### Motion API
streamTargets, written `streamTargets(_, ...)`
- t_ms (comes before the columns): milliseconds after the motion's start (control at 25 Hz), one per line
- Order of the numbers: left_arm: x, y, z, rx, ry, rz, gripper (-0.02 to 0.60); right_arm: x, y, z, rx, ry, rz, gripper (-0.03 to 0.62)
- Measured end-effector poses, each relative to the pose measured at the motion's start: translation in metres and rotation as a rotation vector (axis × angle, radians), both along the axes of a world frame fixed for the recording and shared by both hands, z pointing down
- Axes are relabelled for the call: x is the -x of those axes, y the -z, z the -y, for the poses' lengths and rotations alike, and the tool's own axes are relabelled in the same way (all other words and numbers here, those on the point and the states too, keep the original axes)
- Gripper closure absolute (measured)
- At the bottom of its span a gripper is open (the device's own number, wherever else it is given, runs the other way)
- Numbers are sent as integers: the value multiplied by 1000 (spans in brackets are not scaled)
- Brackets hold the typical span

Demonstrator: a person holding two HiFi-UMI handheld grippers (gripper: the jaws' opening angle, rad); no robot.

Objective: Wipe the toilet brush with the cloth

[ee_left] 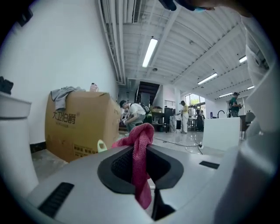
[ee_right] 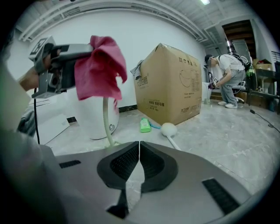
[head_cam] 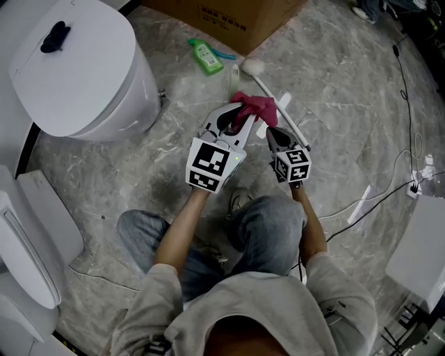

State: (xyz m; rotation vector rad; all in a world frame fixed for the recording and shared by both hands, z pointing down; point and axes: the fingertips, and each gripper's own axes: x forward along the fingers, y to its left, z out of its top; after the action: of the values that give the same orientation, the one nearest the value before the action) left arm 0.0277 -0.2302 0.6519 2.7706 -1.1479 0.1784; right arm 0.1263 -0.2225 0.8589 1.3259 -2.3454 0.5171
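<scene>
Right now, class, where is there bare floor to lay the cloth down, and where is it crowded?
Bare floor lies between the brush and the cable, and between the toilet and the person's knee. Crowded near the box, around the bottle.

— Where's the toilet (head_cam: 83,69)?

— On the floor (head_cam: 334,90), at ten o'clock from the person (head_cam: 268,233). The box (head_cam: 229,17) is at twelve, the bottle (head_cam: 206,57) just before it.

— And the brush (head_cam: 263,83)?

— On the floor at one o'clock, head near the bottle, handle running toward four. The cloth (head_cam: 254,108) sits between the left gripper's (head_cam: 236,112) jaws, above the handle. The right gripper (head_cam: 272,132) is just beside the cloth, at four.
</scene>
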Motion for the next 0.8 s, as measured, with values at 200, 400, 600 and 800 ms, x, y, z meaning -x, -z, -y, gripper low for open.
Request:
streamTargets(200, 2, 35, 35, -58, 45, 5, 525, 1, 0, 1, -1, 0, 3, 562)
streamTargets(400, 4, 10, 49, 2, 56, 58, 525, 3, -5, -1, 8, 5, 4, 562)
streamTargets(600, 7, -34, 36, 79, 64, 97, 525, 5, -6, -1, 12, 8, 12, 562)
streamTargets(800, 13, -72, 25, 153, 64, 124, 525, 4, -8, -3, 17, 8, 11, 562)
